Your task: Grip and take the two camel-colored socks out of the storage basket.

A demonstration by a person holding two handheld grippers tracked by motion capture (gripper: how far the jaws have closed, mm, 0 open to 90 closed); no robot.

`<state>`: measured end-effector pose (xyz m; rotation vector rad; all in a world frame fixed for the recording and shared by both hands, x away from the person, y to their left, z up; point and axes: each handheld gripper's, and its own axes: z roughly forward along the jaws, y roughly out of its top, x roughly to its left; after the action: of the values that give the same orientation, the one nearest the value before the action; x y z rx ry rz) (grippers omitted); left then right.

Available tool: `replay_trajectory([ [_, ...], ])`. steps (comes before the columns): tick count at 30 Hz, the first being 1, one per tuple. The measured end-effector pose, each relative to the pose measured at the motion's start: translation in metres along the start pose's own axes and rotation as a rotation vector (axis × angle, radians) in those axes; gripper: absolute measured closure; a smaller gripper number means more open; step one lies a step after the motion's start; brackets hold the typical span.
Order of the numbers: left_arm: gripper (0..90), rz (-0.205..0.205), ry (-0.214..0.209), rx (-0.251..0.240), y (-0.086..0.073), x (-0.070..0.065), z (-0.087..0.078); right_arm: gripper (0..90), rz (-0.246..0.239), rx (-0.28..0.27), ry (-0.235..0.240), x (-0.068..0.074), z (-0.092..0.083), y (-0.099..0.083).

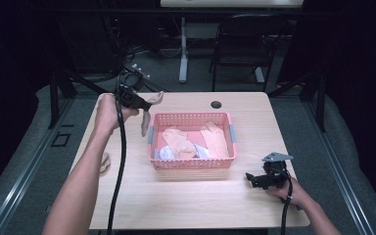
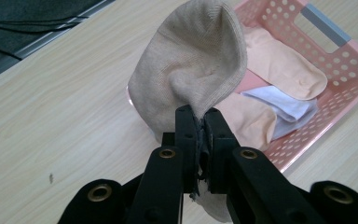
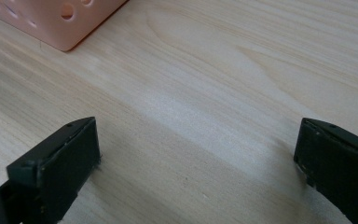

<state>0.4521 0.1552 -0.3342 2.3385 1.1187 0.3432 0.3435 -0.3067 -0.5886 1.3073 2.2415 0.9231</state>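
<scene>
A pink perforated basket (image 1: 192, 161) with grey handle pieces on its short sides sits near the middle of the light wooden table (image 1: 186, 205). Inside it lie two peach socks (image 1: 178, 142), spread flat side by side, and a white piece of fabric (image 1: 165, 152) tucked under them at the near-left corner; part of the pink floor shows between the socks.

The left gripper (image 1: 146, 104) is held above the table just off the basket's far-left corner, its jaws clamped on a beige sock (image 2: 191, 65). In the left gripper view the sock's pinched fabric bunches between the black jaws and fans out above them, with the basket and its peach socks behind it. In the high view the sock hangs down beside the basket's left wall.

The right gripper (image 1: 254, 180) rests low over the table to the right of the basket's near-right corner, jaws spread wide with bare wood between them.
</scene>
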Motion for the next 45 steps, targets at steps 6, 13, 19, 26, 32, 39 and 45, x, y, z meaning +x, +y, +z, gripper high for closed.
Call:
replay_trajectory([
  [6, 86.1, -0.04, 0.03, -0.009, -0.017, 0.019, -0.023, 0.0, 0.0, -0.001, 0.0, 0.0, 0.0, 0.0],
  [13, 86.0, -0.08, 0.055, -0.002, -0.041, 0.036, -0.039, 0.0, 0.002, 0.002, 0.001, 0.0, 0.0, 0.0],
  [19, 86.0, -0.121, 0.066, 0.013, -0.062, 0.051, -0.043, 0.0, 0.008, -0.005, 0.0, 0.001, 0.0, 0.0],
  [26, 86.0, -0.164, 0.057, 0.052, -0.087, 0.065, -0.034, 0.0, 0.008, -0.007, 0.005, 0.001, 0.001, 0.0],
  [32, 85.9, -0.188, 0.037, 0.094, -0.101, 0.072, -0.019, 0.0, 0.008, -0.006, 0.004, 0.001, 0.0, 0.0],
  [39, 85.8, -0.241, 0.008, 0.146, -0.122, 0.081, 0.012, 0.0, 0.008, -0.006, 0.004, 0.001, 0.0, 0.0],
  [45, 85.7, -0.288, -0.027, 0.196, -0.145, 0.088, 0.047, 0.0, 0.008, -0.006, 0.004, 0.001, 0.0, 0.0],
])
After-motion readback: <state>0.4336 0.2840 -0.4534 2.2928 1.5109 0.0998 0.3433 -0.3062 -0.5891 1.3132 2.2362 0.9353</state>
